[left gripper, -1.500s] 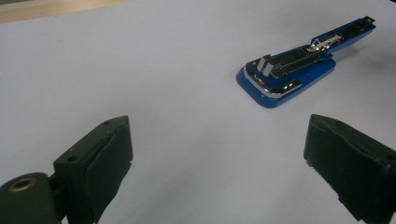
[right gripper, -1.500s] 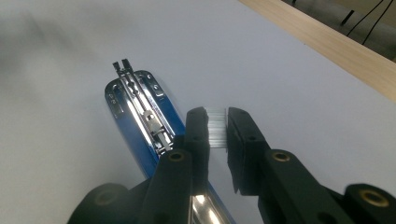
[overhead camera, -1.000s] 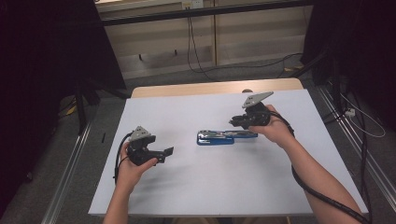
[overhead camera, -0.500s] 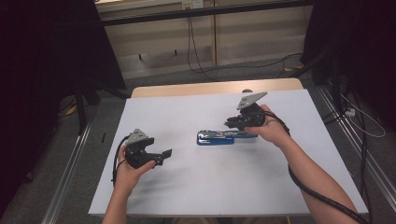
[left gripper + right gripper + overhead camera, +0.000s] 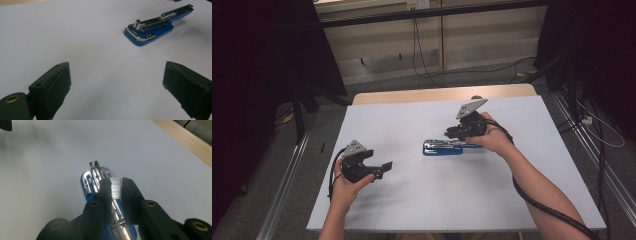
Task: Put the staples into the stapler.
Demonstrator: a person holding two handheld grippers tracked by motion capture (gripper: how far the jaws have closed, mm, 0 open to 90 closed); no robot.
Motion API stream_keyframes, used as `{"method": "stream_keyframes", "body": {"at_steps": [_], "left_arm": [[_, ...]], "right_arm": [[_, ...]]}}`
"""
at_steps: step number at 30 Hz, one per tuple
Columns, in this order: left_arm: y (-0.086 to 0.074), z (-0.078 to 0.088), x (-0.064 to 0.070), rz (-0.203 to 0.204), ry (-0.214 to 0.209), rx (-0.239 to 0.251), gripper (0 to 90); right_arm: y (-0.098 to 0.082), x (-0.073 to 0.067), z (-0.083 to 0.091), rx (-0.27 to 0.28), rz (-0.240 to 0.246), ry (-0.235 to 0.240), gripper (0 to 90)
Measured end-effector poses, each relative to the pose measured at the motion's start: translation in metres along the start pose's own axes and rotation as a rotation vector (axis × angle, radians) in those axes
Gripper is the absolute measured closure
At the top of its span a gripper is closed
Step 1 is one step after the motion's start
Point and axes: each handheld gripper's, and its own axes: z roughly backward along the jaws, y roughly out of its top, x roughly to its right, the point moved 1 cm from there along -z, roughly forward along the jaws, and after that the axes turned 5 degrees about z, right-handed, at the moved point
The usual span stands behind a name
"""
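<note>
Seen from above, a wide white tabletop (image 5: 422,200) fills the middle of the scene, with a strip of pale wood showing along its far edge.

At the left, the person's left hand (image 5: 344,182) holds the left gripper (image 5: 384,167) low over the near left part of the tabletop. It points to the right, toward the centre. In the left gripper view its two black jaws stand far apart, released, with bare white surface between them.

Near the centre lies a blue stapler with a shiny metal staple channel (image 5: 443,147). It lies flat on the tabletop, lengthwise from left to right, with its top arm opened so the metal channel is exposed. It is well apart from the left gripper.

At the right, the person's right hand (image 5: 492,137) holds the right gripper (image 5: 451,134) just above the right part of the stapler, pointing left and down. In the right gripper view its jaws are drawn close together and clamp a short silvery strip of staples (image 5: 115,187) between the pads, directly over the stapler's open channel (image 5: 96,182).
</note>
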Motion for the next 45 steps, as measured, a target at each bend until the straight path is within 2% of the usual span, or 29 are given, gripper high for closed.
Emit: {"method": "stream_keyframes", "body": {"at_steps": [17,19,29,32,45], "left_arm": [[-0.002,0.002,-0.002,0.003,0.005,-0.001,8.1],[-0.002,0.003,-0.002,0.009,-0.004,0.0,8.2],[-0.002,0.004,-0.004,0.01,-0.001,-0.002,8.2],[-0.002,0.004,-0.003,0.011,-0.011,-0.002,8.2],[-0.002,0.004,-0.004,0.01,-0.004,-0.006,8.2]], "right_arm": [[0.003,-0.002,-0.015,-0.013,0.035,0.059,79.8],[0.005,-0.002,-0.017,-0.006,0.036,0.079,79.8],[0.012,0.001,-0.023,-0.01,0.064,0.096,79.7],[0.012,0.001,-0.025,-0.013,0.063,0.1,79.8],[0.015,0.003,-0.036,-0.018,0.073,0.113,79.8]]}}
